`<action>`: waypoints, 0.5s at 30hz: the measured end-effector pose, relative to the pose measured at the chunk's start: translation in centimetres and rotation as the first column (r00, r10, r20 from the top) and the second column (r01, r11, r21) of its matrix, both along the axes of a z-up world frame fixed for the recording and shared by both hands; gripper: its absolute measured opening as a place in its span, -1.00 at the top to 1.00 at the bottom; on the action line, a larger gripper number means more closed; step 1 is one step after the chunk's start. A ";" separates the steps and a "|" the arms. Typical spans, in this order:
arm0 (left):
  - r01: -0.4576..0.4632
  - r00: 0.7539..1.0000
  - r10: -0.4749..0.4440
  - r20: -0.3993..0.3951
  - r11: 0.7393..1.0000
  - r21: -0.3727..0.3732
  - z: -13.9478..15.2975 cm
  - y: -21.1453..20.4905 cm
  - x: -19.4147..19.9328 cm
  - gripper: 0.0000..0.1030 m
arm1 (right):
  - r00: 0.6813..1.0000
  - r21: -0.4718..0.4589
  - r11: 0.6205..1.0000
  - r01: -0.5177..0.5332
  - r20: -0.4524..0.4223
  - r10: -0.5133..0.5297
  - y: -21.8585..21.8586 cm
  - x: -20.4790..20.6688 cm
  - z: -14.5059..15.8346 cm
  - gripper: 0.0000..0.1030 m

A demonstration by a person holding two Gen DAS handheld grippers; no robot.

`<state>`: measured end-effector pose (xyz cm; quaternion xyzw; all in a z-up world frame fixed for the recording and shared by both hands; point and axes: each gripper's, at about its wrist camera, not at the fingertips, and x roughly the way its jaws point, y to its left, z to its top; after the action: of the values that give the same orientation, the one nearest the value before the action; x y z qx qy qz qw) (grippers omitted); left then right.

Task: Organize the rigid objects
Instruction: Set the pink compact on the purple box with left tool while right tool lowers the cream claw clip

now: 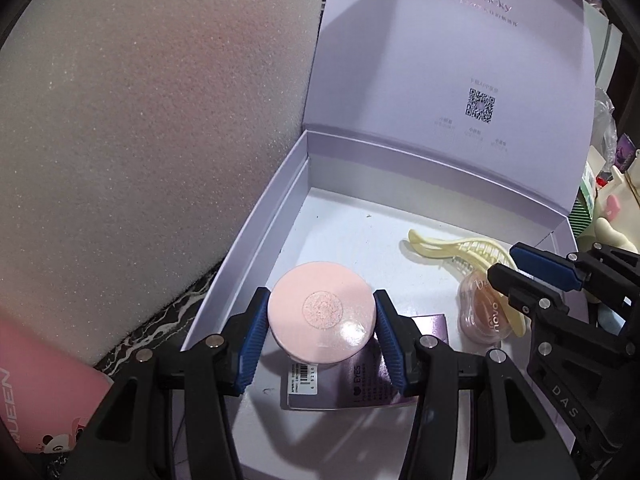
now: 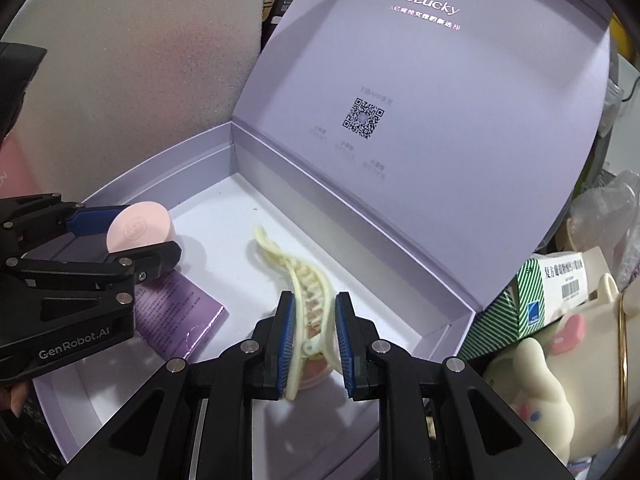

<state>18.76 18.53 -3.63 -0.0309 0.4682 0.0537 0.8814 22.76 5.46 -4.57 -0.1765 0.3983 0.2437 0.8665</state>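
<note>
An open lavender box (image 1: 256, 240) (image 2: 160, 160) has its lid standing upright behind it. Over the box's left part, my left gripper (image 1: 321, 294) (image 2: 144, 232) is shut on a round pink compact (image 1: 322, 316) (image 2: 138, 228). My right gripper (image 2: 315, 298) (image 1: 506, 260) is shut on a pale yellow hair claw clip (image 2: 308, 280) (image 1: 460, 248), low over the box's right part. Under the clip lies a clear pinkish case (image 1: 480, 312). A purple booklet (image 1: 432, 322) (image 2: 180, 300) lies flat on the box floor between the two grippers.
A grey foam block (image 1: 140, 140) stands left of the box on a dark marbled surface (image 1: 160, 320), beside a pink item (image 1: 40, 380) lettered QUEEN. To the box's right crowd a green striped carton (image 2: 520, 304), a cream plush toy (image 2: 552, 380) and a gold bangle (image 2: 622, 360).
</note>
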 end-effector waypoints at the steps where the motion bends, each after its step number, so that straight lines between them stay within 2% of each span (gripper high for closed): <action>1: 0.000 1.000 0.000 -0.002 1.000 0.001 0.0 0.0 0.0 0.02 | 1.000 0.002 1.000 0.002 -0.002 -0.002 0.2 0.0 0.0 0.60; 6: -0.007 1.000 0.007 -0.028 1.000 0.019 -0.3 -0.7 0.4 0.02 | 1.000 -0.002 1.000 0.006 0.003 -0.006 0.5 -0.1 0.0 0.59; 10: -0.014 0.999 0.016 -0.044 0.999 0.046 0.1 -1.2 0.7 0.02 | 1.000 0.001 1.000 0.015 0.015 -0.015 0.4 -0.5 0.5 0.36; 12: -0.015 0.999 0.017 -0.044 0.999 0.042 0.4 -1.3 0.7 0.02 | 1.000 0.003 1.000 0.018 0.023 -0.018 0.3 -0.9 0.9 0.35; 15: -0.017 0.999 0.019 -0.043 0.999 0.037 0.9 -1.4 0.6 -0.12 | 0.999 0.008 1.000 0.030 0.033 -0.030 0.0 -1.3 1.3 0.26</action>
<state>19.32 17.17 -2.78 -0.0176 0.4858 0.0710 0.8710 21.50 5.51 -3.27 -0.1715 0.3854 0.2291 0.8772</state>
